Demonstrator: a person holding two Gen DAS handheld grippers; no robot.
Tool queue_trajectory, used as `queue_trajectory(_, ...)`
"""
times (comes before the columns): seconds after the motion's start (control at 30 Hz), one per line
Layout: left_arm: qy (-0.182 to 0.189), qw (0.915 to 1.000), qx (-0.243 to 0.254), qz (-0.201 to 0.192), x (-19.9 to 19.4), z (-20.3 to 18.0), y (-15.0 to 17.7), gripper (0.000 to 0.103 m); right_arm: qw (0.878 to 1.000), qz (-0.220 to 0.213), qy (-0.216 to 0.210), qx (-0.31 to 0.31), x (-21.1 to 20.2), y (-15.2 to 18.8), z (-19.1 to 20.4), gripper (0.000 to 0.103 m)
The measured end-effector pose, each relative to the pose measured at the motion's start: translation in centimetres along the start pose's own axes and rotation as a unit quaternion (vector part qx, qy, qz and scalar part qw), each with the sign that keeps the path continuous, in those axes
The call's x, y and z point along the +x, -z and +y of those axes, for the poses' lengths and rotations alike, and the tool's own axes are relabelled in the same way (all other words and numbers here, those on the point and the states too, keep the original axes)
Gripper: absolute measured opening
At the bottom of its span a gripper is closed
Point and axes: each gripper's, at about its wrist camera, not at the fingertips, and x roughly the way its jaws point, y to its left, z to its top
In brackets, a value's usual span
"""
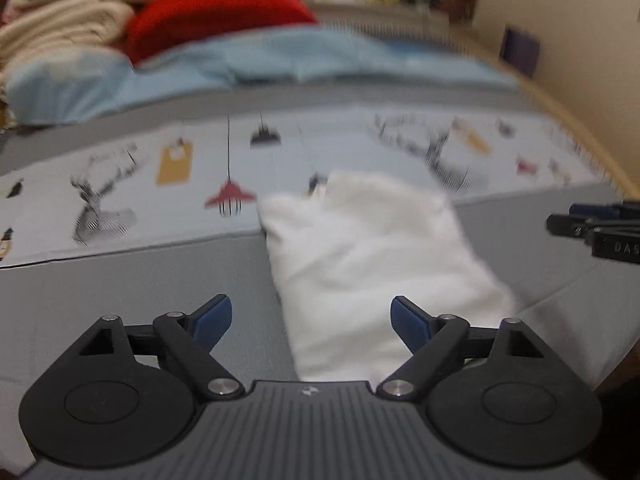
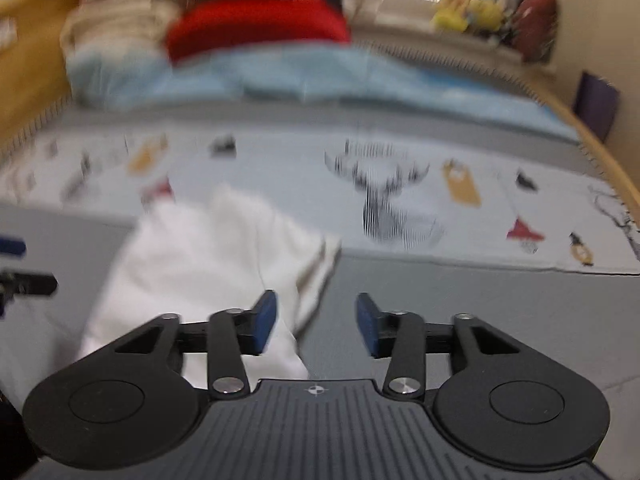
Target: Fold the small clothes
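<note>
Your left gripper (image 1: 311,320) stands wide and empty, your right gripper (image 2: 316,322) also parted with nothing between its pads. The white garment (image 1: 372,264) lies below both, folded into a narrow strip across the grey mat (image 1: 120,300) and the edge of the patterned sheet (image 1: 360,152). One fold looks done; a crosswise fold likely remains

White garment (image 1: 372,264); grey sheet (image 1: 140,300); pale-blue cloth (image 1: 180,184), deer-and-lamp print; red cushion (image 1: 216,16); blue-padded fingers (image 1: 212,320).
</note>
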Motion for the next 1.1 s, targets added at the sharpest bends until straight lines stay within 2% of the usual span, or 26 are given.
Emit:
queue_trajectory(0.07, 0.011, 0.9997, -0.010, -0.022, -2.2, -0.8, 0.7, 0.091, 1.000, -0.028, 0.001, 0.007, -2.4, 0.7, 0.4, 0.066)
queue_trajectory(0.13, 0.021, 0.9988, -0.030, -0.032, -3.6, -1.5, 2.3, 0.099, 0.999, -0.046, -0.003, 0.012, -4.2, 2.0, 0.9, 0.071)
queue_trajectory(0.23, 0.008, 0.9976, -0.045, -0.052, -4.6, -2.8, 5.3, 0.102, 0.998, -0.056, 0.004, 0.014, -5.6, 4.8, 1.6, 0.071)
queue_trajectory(0.3, -0.003, 0.9978, -0.052, -0.040, -4.1, -3.4, 6.9, 0.102, 0.999, -0.048, 0.010, 0.021, -5.7, 6.1, 1.8, 0.071)
queue_trajectory(0.37, 0.005, 0.9973, -0.066, -0.031, -3.9, -3.6, 7.9, 0.102, 0.999, -0.050, 0.009, 0.021, -6.0, 6.6, 2.1, 0.071)
queue_trajectory(0.53, -0.022, 0.9988, -0.032, -0.031, -2.9, -3.8, 8.2, 0.102, 0.999, -0.044, 0.026, 0.007, -5.7, 7.1, 2.4, 0.071)
queue_trajectory(0.73, -0.030, 0.9984, -0.047, 0.013, -1.0, -2.7, 8.6, 0.102, 0.999, -0.031, 0.036, 0.003, -4.9, 7.4, 3.1, 0.071)
queue_trajectory(1.1, -0.032, 0.9971, -0.063, 0.028, -0.5, -2.4, 8.5, 0.102, 1.000, -0.014, 0.022, -0.011, -3.8, 7.5, 4.4, 0.071)
